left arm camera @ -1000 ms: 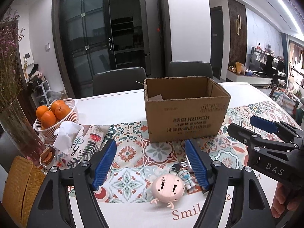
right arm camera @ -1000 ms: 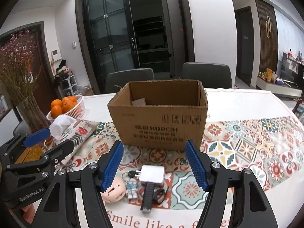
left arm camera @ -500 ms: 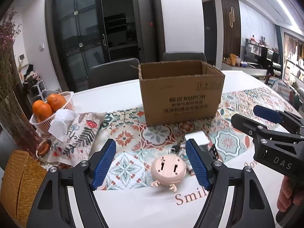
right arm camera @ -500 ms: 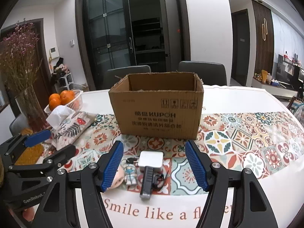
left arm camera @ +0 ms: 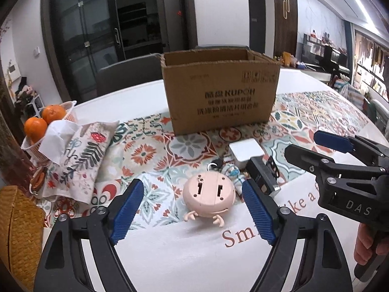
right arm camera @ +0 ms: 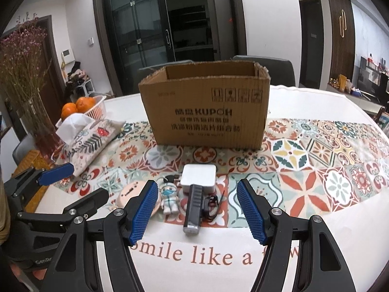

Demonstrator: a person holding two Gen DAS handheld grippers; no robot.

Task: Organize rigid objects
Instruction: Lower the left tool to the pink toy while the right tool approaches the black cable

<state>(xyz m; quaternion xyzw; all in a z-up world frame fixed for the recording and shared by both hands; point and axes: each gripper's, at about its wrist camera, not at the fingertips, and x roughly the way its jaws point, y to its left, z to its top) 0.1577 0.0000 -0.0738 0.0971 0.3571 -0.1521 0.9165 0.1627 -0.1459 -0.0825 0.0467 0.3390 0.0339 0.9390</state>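
A pink round toy [left arm camera: 208, 197] lies face down on the table, between the tips of my open left gripper [left arm camera: 192, 209]. Beside it lie a small astronaut keychain [right arm camera: 169, 197], a white square charger [right arm camera: 199, 177] and a black bar-shaped device [right arm camera: 194, 206]. My open right gripper [right arm camera: 197, 211] hovers with its jaws either side of the black device. The pink toy also shows in the right wrist view [right arm camera: 132, 193]. An open cardboard box [right arm camera: 206, 112] stands behind them, upright.
A floral tissue pouch [left arm camera: 80, 155] and a white basket of oranges [left arm camera: 43, 124] sit at the left. A wicker item [left arm camera: 17, 231] is at the near left edge. A vase of dried flowers [right arm camera: 24, 77] stands far left. Chairs stand behind the table.
Both grippers have moved lower and closer to the small objects, which look bigger now. Both stay open. The objects have not moved.
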